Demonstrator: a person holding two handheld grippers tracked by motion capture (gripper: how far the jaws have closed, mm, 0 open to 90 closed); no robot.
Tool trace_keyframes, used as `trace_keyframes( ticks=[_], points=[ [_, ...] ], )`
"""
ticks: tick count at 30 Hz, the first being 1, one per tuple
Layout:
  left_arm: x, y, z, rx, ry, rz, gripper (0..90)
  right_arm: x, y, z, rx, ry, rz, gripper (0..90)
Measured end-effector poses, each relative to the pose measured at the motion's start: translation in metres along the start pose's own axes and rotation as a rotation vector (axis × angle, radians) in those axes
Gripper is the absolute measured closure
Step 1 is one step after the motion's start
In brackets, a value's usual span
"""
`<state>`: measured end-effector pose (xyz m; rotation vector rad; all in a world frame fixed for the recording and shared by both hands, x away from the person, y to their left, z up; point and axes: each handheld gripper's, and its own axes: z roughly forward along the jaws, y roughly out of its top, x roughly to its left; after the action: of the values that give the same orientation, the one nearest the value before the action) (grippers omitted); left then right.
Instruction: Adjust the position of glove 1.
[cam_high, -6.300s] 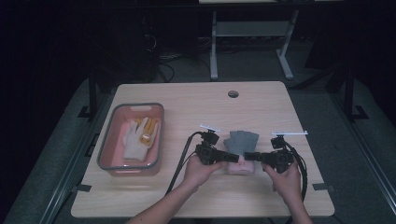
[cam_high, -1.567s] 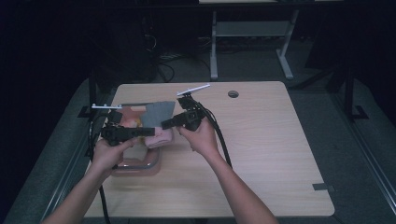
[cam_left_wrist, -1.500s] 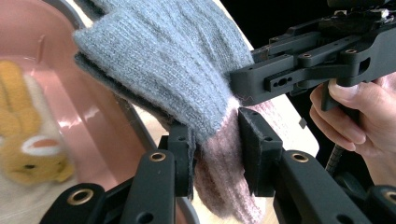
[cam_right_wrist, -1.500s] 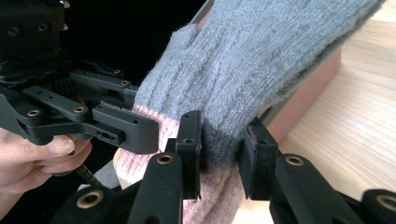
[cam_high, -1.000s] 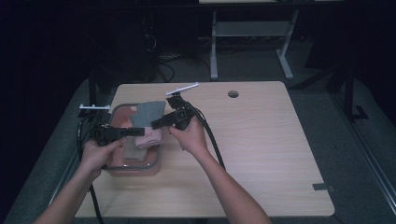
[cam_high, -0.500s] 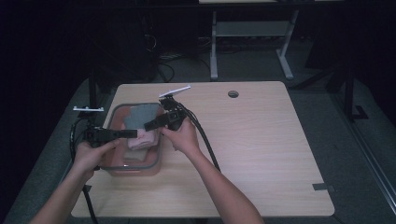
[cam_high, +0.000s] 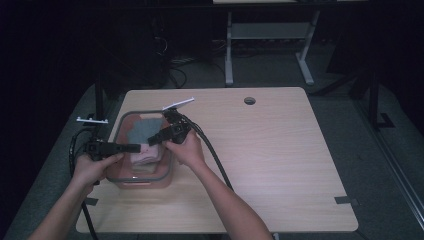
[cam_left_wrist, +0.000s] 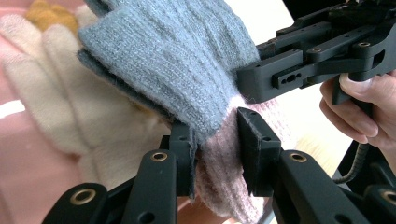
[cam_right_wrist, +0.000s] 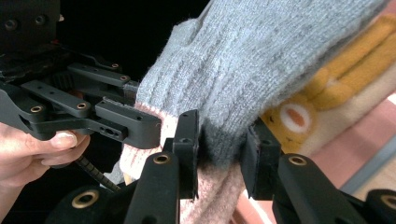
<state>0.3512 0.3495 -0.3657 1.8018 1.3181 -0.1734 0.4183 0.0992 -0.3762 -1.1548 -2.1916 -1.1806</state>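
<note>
- Grey-and-pink knit glove (cam_high: 145, 141) hangs over the pink tray (cam_high: 118, 175) near the table's (cam_high: 280, 165) left edge, just above the cream gloves (cam_left_wrist: 56, 107) lying inside.
- Left gripper (cam_left_wrist: 217, 140) is clamped on the pink cuff end; right gripper (cam_right_wrist: 223, 140) pinches the same cuff band beside it, jaws a bit less tight.
- Glove's long axis runs from the cuff between both grippers away toward the tray's far side, fingers drooping.
- Both hands equally near; the drop is straight down.
- Glove is ribbed grey wool, fuzzy pink cuff, folded double.

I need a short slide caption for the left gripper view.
Left gripper pinches grey-and-pink gloves above a cream glove.
</note>
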Motion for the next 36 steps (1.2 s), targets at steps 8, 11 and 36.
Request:
trace_keyframes(
  ticks=[8,11,36],
  points=[
    [0.004,-0.005,0.002,0.018,0.038,0.004,68.9,-0.002,-0.001,0.010,0.025,-0.014,0.005,68.9],
    [0.007,-0.006,0.003,0.022,0.045,0.000,68.9,-0.001,-0.002,0.012,0.031,-0.020,0.000,68.8],
    [0.019,-0.010,0.018,0.103,0.186,0.050,61.2,0.002,-0.003,-0.005,0.031,-0.105,-0.048,69.1]
  ],
)
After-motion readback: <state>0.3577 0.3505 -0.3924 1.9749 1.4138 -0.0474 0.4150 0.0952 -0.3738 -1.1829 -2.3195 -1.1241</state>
